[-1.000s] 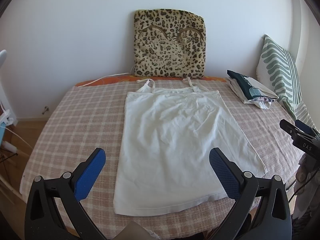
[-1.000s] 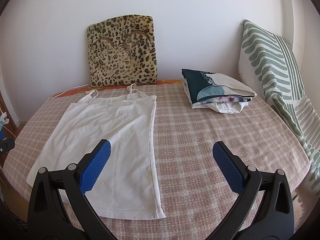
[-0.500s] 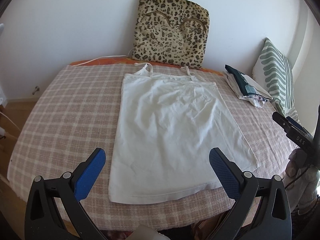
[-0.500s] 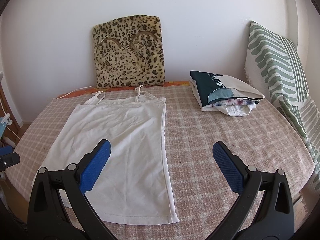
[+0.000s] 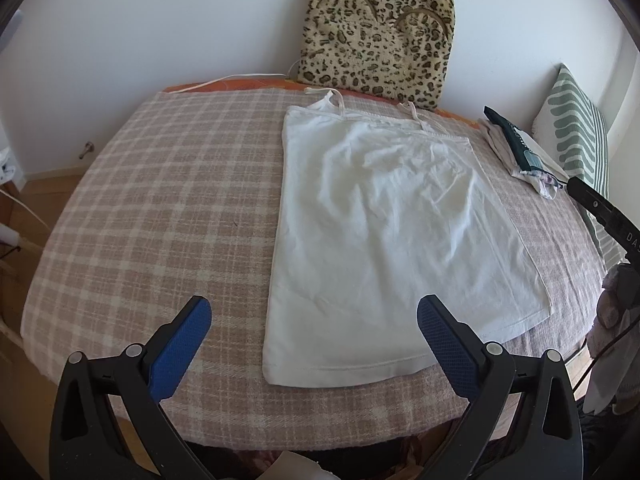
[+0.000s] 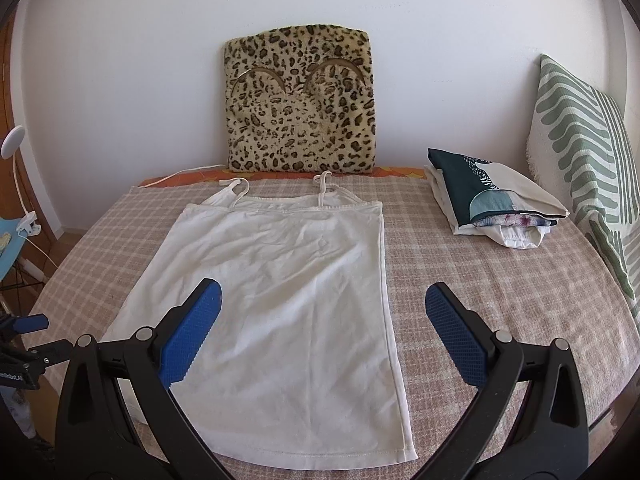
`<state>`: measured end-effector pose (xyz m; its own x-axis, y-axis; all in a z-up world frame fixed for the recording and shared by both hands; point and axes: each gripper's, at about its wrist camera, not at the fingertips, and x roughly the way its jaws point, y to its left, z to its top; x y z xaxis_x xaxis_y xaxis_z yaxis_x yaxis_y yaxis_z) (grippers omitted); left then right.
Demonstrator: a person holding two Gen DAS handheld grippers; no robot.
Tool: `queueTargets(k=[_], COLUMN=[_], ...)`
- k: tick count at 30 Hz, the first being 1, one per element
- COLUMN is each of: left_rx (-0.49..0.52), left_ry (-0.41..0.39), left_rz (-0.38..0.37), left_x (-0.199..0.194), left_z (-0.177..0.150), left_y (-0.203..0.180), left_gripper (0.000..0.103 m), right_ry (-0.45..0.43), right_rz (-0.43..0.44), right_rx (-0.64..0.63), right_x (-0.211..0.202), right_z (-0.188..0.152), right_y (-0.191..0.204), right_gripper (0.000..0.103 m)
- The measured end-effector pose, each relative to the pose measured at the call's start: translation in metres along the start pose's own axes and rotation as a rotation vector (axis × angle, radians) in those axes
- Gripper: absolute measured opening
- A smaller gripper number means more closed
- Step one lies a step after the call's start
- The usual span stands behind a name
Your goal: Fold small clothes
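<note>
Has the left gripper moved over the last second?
Yes. In the left wrist view the leopard cushion has slid right and the white camisole now sits right of centre, so the left gripper swung left and tilted downward.

Plaid tablecloth [image 5: 160,208] lies bare left of the white camisole [image 6: 280,300]; passage there is unobstructed. Bare cloth also separates the camisole from the stack of folded clothes [image 6: 492,208] at far right. A leopard-print cushion [image 6: 300,100] blocks the far edge; a green-striped pillow [image 6: 580,152] bounds the right side.
</note>
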<state>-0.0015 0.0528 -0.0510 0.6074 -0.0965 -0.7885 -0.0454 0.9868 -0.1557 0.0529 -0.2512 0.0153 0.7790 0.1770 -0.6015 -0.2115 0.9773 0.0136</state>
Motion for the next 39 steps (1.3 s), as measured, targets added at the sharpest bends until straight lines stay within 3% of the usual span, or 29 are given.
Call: queueTargets(k=[4, 8, 15, 17, 19, 21, 25, 28, 32, 35, 39], left_rx=[0.016, 0.065, 0.008, 0.01, 0.019, 0.01, -0.04, -0.048, -0.072, -0.083, -0.118], left_ry=[0.053, 0.1, 0.139, 0.146, 0.141, 0.136, 0.188, 0.18, 0.16, 0.125, 0.151], left_rz=[-0.003, 0.032, -0.059, -0.062, -0.033, -0.013, -0.084, -0.099, -0.154, -0.188, -0.21], left_x=[0.013, 0.028, 0.042, 0.044, 0.045, 0.047, 0.054, 0.052, 0.047, 0.044, 0.049], left_z=[0.002, 0.004, -0.004, -0.006, -0.008, -0.008, -0.008, -0.01, -0.012, -0.013, -0.016], left_y=[0.001, 0.004, 0.019, 0.019, 0.018, 0.02, 0.028, 0.029, 0.036, 0.042, 0.05], left_gripper=[0.101, 0.093, 0.083, 0.082, 0.077, 0.056, 0.05, 0.048, 0.043, 0.034, 0.03], right_ry=[0.008, 0.022, 0.125, 0.142, 0.181, 0.221, 0.279, 0.35, 0.452, 0.519, 0.556], right_rz=[0.053, 0.103, 0.208, 0.219, 0.252, 0.289, 0.317, 0.355, 0.338, 0.327, 0.319], right_rx=[-0.037, -0.087, -0.07, -0.071, -0.047, -0.008, 0.039, 0.025, -0.027, -0.079, -0.118], right_x=[0.011, 0.026, 0.072, 0.09, 0.111, 0.133, 0.178, 0.21, 0.246, 0.269, 0.289], right_z=[0.009, 0.022, 0.05, 0.062, 0.074, 0.084, 0.098, 0.103, 0.098, 0.091, 0.082], right_y=[0.025, 0.051, 0.086, 0.096, 0.105, 0.114, 0.136, 0.157, 0.187, 0.208, 0.23], right_gripper=[0.103, 0.103, 0.103, 0.096, 0.092, 0.092, 0.089, 0.083, 0.082, 0.073, 0.071])
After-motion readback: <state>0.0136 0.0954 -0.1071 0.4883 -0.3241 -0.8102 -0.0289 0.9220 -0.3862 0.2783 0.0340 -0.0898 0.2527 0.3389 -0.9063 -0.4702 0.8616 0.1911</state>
